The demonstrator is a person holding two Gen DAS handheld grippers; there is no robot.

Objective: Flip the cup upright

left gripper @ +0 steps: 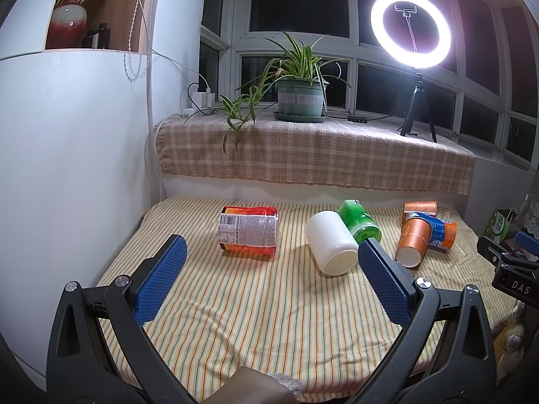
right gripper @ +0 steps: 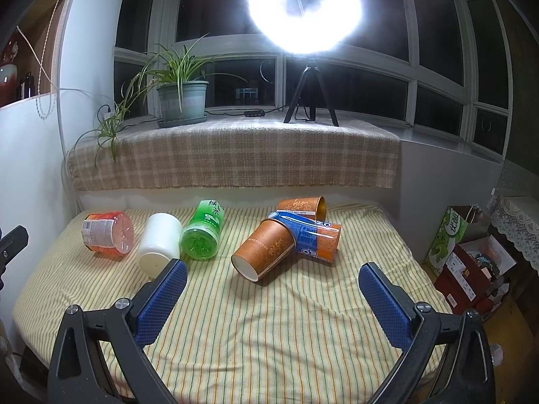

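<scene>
Several cups lie on their sides on a striped cloth. A white cup (left gripper: 331, 242) (right gripper: 159, 244) lies base toward me, next to a green cup (left gripper: 359, 224) (right gripper: 203, 230). An orange paper cup (left gripper: 413, 239) (right gripper: 264, 249) rests against a blue-and-orange cup (left gripper: 439, 232) (right gripper: 311, 235), with another orange cup (left gripper: 420, 207) (right gripper: 302, 207) behind. An orange-red labelled cup (left gripper: 248, 234) (right gripper: 107, 233) lies at the left. My left gripper (left gripper: 273, 249) is open and empty, short of the white cup. My right gripper (right gripper: 273, 274) is open and empty, short of the orange paper cup.
The striped cloth (left gripper: 269, 320) covers a low table against a white wall (left gripper: 74, 168). Behind is a checked-cloth sill (left gripper: 313, 158) with a potted plant (left gripper: 299, 97) and a ring light on a tripod (left gripper: 412, 67). Boxes (right gripper: 471, 269) stand on the floor at the right.
</scene>
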